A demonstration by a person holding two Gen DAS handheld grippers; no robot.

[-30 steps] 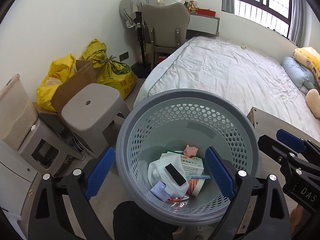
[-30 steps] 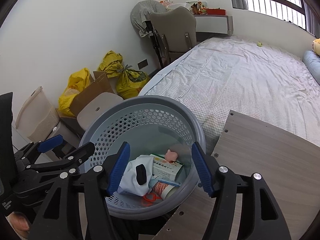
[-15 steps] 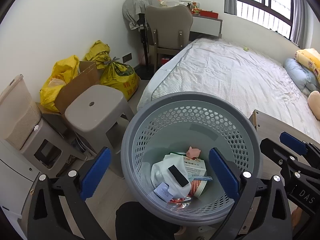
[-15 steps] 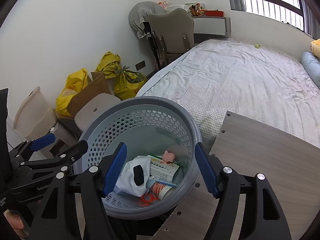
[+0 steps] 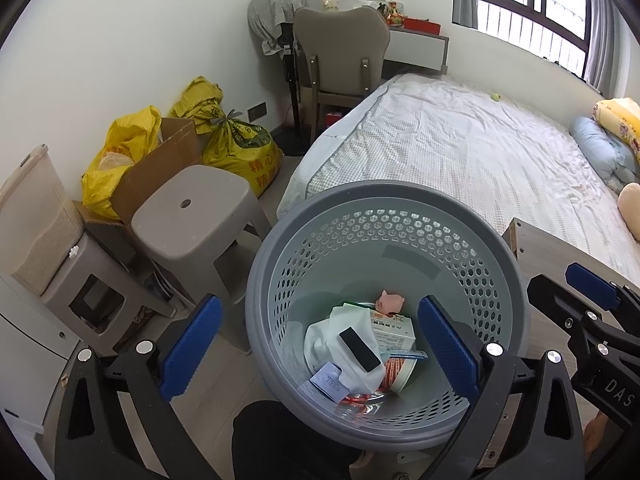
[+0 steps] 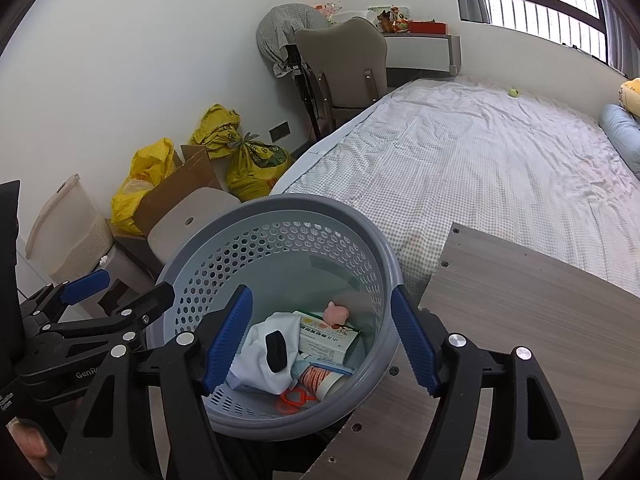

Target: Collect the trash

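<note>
— Trash basket (image 5: 384, 216), where is it?
— Lower centre of both wrist views: a grey perforated tub just beside the edge of the wooden worktop (image 6: 540, 320), with the bed (image 6: 480, 160) behind it.

— What lies in it?
— At the bottom, a crumpled white cloth (image 5: 340, 344) with a small black block (image 5: 359, 349) on top, a medicine box (image 6: 326, 340), a little pink pig figure (image 5: 390, 302), a red-striped cup (image 6: 318, 378) on its side and a red plastic piece (image 6: 294, 396).

— The left tongs (image 5: 316, 348)?
— Spread wide, blue pads clear of everything. One pad shows outside the basket wall at lower left, the other over the inside at lower right. Nothing between them is gripped.

— And the right tongs (image 6: 320, 340)?
— Also apart and empty, jaws opening a little, hanging above the basket mouth; the right pad lines up with the rim on the frame's right side, though contact can't be judged.

— Anything around?
— A grey stool (image 5: 192, 216), a cardboard box (image 5: 160, 164) and yellow bags (image 5: 240, 148) at the left, a chair (image 5: 340, 52) at upper centre.
</note>
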